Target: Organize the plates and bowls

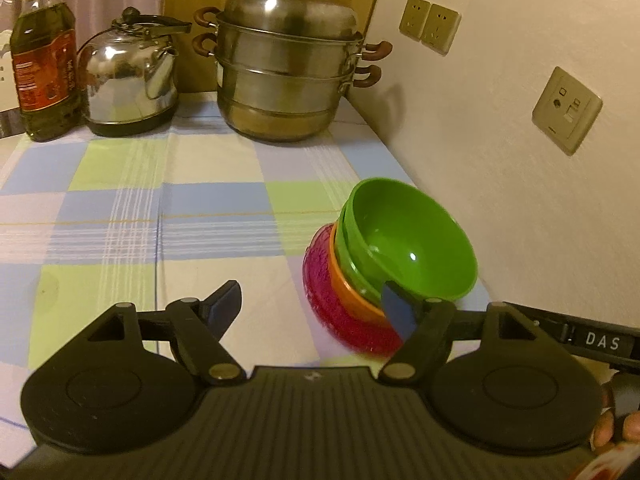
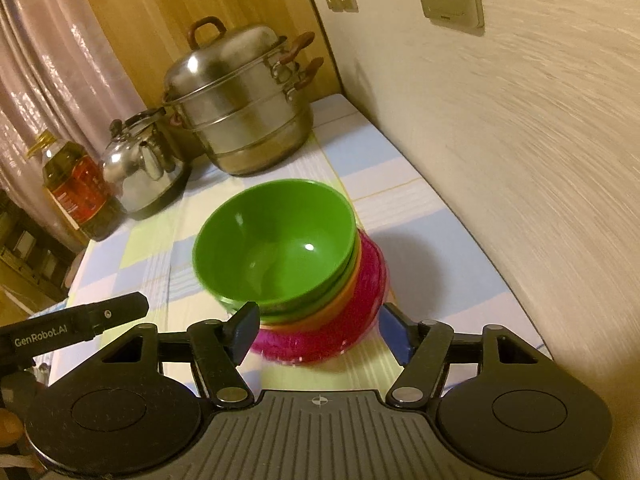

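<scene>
A stack stands on the checked tablecloth near the wall: a green bowl on top, a second green bowl under it, an orange bowl below, and a magenta plate at the bottom. My left gripper is open, its right finger beside the stack. My right gripper is open, with the stack between its fingers.
A steel steamer pot, a kettle and an oil bottle stand at the back. The wall with sockets runs along the right. The left gripper's body shows at the left.
</scene>
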A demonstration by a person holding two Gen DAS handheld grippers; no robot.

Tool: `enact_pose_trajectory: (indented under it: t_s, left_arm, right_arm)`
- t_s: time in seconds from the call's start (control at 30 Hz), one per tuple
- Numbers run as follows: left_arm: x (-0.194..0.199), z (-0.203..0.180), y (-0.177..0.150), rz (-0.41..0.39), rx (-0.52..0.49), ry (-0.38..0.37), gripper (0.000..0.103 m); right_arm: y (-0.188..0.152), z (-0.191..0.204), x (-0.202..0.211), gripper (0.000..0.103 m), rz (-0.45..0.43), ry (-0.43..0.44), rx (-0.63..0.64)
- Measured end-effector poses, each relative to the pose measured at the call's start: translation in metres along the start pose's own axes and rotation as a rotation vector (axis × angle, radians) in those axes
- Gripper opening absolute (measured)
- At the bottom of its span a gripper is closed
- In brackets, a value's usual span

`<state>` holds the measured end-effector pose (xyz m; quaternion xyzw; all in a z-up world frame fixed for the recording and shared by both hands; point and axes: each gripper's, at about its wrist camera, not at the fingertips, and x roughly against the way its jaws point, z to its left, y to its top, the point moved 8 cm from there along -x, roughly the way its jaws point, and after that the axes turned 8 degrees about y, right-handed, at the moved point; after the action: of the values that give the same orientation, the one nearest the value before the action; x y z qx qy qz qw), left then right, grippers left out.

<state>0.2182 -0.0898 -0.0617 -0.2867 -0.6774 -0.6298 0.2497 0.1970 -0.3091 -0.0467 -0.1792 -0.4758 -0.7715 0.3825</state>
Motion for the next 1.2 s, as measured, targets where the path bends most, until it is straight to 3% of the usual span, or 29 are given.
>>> enact_pose_trajectory:
  t_s: [0.33, 1.2]
  left_arm:
    - [0.024, 0.004, -0.033, 0.012, -0.019, 0.024, 0.074]
    - [0.049, 0.011, -0.102, 0.017, -0.060, 0.088, 0.072]
  right_arm:
    - [-0.033, 0.018, 0.027, 0.066, -0.041, -0.026, 0.076]
    - [-0.092, 0.026, 0.033, 0.066, 0.015, -0.086, 0.194]
